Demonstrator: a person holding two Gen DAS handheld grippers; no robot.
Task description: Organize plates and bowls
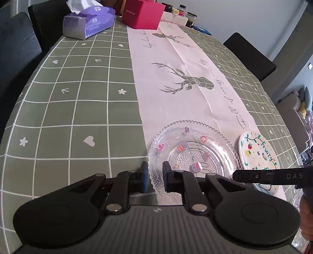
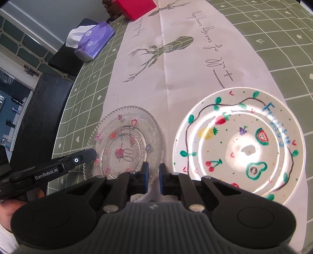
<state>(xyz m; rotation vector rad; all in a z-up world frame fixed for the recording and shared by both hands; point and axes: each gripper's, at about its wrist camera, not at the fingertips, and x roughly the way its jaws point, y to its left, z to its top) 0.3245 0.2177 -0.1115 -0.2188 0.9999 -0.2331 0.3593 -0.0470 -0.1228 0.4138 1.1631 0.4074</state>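
A clear glass plate (image 1: 192,154) with small coloured decals lies on the white table runner (image 1: 176,82). My left gripper (image 1: 155,176) is open, its fingers either side of the plate's near-left rim, one finger over the plate, one outside it. A white plate (image 1: 258,154) painted with fruit lies to the right of the glass plate. In the right wrist view the glass plate (image 2: 125,144) is on the left and the fruit plate (image 2: 238,140) on the right. My right gripper (image 2: 153,178) is narrowly open and empty, above the gap between the two plates.
A green checked tablecloth (image 1: 78,117) covers the table. A purple tissue box (image 1: 90,21), a red box (image 1: 142,14) and several jars (image 1: 183,13) stand at the far end. Dark chairs (image 1: 17,50) stand along the left and right sides.
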